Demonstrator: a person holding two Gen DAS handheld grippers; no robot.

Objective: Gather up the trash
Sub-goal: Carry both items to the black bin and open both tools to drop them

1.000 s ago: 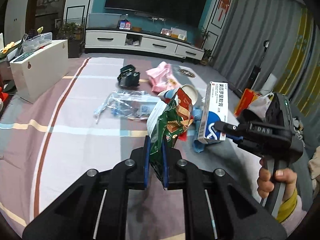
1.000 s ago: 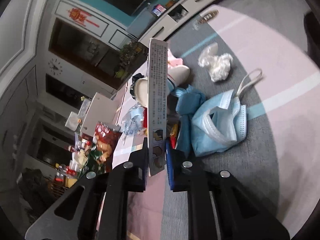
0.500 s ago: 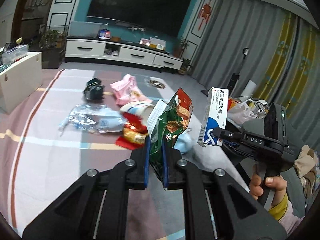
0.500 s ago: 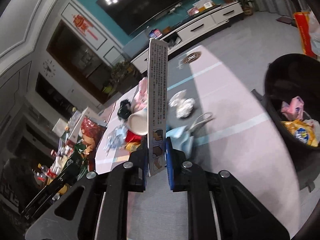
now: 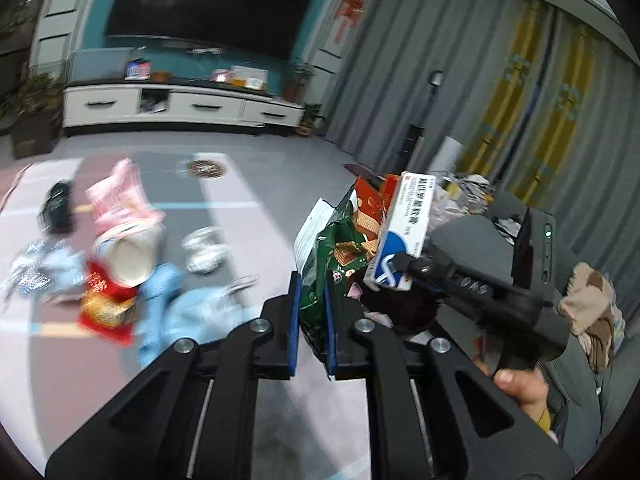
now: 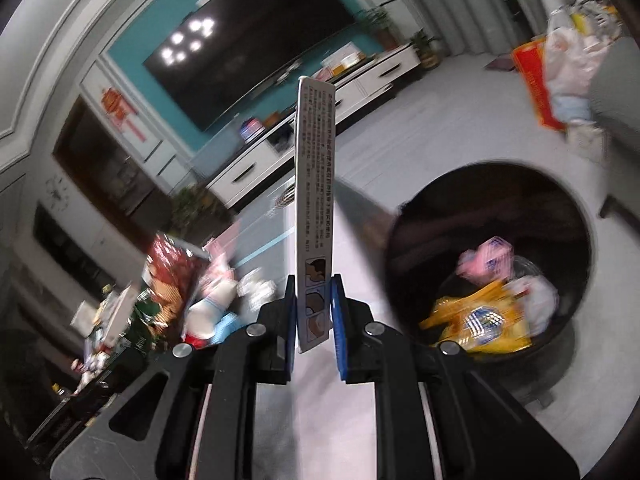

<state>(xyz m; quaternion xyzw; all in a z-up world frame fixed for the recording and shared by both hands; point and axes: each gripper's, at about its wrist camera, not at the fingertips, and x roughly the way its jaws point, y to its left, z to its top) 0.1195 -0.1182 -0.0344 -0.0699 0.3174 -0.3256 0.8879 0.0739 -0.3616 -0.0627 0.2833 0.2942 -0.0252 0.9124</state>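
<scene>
Left wrist | striped carpet (image 5: 248, 184) littered | TV wall (image 5: 208, 12) | grey curtains (image 5: 440, 60)

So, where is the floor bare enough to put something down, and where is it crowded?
Bare: the floor between the TV cabinet and the litter, and the strip between the foil ball and the bin. Crowded: the left, around the cup, red wrapper and blue masks.
</scene>
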